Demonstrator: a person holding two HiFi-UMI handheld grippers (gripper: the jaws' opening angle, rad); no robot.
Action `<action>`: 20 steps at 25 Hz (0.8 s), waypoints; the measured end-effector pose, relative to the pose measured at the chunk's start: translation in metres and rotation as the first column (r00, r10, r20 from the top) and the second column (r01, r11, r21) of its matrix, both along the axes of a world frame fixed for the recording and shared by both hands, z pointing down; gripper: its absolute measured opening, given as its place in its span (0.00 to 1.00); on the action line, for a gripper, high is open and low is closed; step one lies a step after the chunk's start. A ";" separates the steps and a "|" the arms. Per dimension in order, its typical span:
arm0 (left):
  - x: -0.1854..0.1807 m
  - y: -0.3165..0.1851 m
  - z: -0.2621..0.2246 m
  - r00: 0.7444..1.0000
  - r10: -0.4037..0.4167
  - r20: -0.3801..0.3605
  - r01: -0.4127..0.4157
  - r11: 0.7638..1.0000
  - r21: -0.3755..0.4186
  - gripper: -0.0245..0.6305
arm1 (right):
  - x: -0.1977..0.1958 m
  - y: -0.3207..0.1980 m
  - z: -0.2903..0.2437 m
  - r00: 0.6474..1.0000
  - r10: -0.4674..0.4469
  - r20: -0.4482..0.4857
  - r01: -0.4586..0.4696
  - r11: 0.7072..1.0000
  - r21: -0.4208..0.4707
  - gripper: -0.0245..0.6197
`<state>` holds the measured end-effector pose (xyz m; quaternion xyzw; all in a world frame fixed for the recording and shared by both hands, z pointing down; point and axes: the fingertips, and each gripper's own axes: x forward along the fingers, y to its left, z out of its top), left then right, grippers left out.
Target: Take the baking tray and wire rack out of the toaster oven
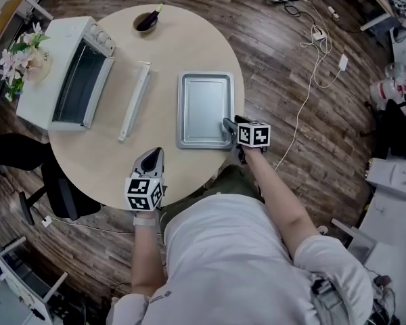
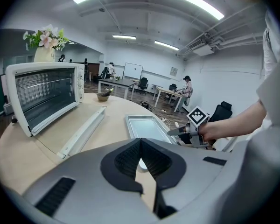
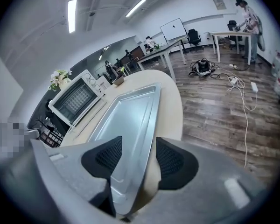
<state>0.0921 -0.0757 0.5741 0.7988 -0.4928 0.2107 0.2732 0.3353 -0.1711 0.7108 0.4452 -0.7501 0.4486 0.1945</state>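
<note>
The silver baking tray [image 1: 204,107] lies flat on the round table [image 1: 108,161], to the right of the white toaster oven [image 1: 61,53]. The oven's glass door lies folded down on the table, its white handle bar [image 1: 135,100] toward the tray. Inside the oven a wire rack [image 2: 39,92] shows. My right gripper [image 1: 228,126] is open at the tray's near right corner; the tray's rim [image 3: 126,120] runs between the pads [image 3: 105,155] without being pressed. My left gripper [image 1: 151,158] hovers over the table's near edge, shut and empty, its tips [image 2: 141,141] together.
A small bowl [image 1: 147,20] with something dark in it stands at the table's far side. A vase of flowers [image 1: 20,53] rests on top of the oven. A black chair [image 1: 54,188] is at the lower left and cables [image 1: 318,46] trail over the wooden floor on the right.
</note>
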 end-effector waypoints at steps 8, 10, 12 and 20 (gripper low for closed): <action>-0.035 0.007 -0.007 0.999 -0.036 -0.018 0.037 0.999 0.011 0.03 | -0.005 0.001 -0.037 1.000 0.002 -0.009 -0.002 0.997 0.071 0.37; -0.051 0.008 -0.010 0.998 -0.054 -0.020 0.054 0.998 0.014 0.03 | -0.016 0.001 -0.048 1.000 -0.008 -0.002 0.008 0.996 0.086 0.37; -0.065 0.011 -0.012 0.997 -0.074 -0.022 0.074 0.997 0.018 0.03 | -0.027 0.001 -0.058 1.000 -0.022 0.010 0.021 0.995 0.100 0.37; -0.120 0.024 -0.020 0.991 -0.134 -0.026 0.135 0.990 0.033 0.03 | -0.092 0.008 -0.080 0.993 -0.091 0.071 0.081 0.988 0.128 0.37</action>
